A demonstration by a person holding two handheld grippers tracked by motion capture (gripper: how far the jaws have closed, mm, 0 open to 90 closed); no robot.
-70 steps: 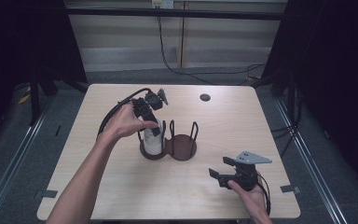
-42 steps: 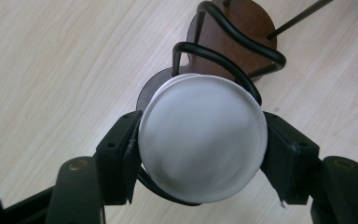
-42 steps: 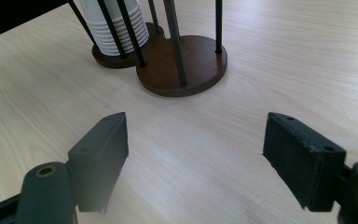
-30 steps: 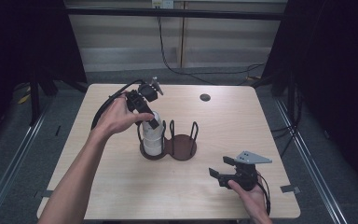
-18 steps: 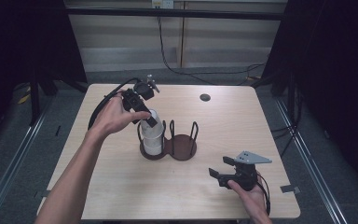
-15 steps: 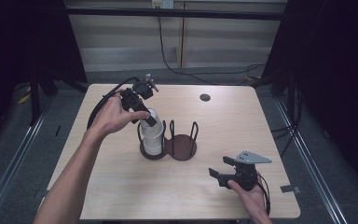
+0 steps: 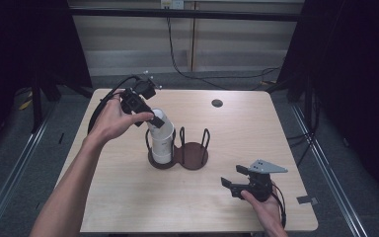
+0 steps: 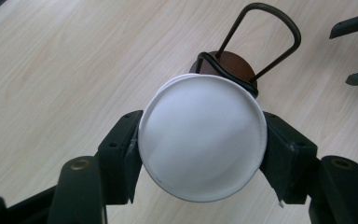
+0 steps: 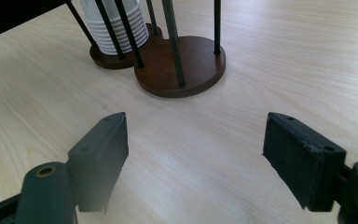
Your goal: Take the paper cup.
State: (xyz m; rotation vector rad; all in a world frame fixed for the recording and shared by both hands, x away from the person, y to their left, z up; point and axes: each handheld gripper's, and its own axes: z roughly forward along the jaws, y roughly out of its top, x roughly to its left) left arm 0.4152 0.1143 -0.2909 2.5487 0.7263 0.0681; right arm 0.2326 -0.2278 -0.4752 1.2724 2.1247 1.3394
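Gripping a white cup [image 7: 160, 129] at its closed end, the left gripper [image 7: 153, 118] has both pads pressed on it, tilted, w/ its lower part inside the stack [image 7: 162, 148] in the left bay of the holder [image 7: 193, 157] mid-table. Right gripper [image 7: 232, 180] rests near the front right edge, jaws apart, nothing btw them, aimed at the holder.

The left gripper [image 7: 150, 117] clamps a tilted white cup [image 7: 160, 129] above the stack in the wire holder [image 7: 193, 154] at frame centre; the right gripper [image 7: 233, 180] rests lower right on the surface [image 7: 128, 197].
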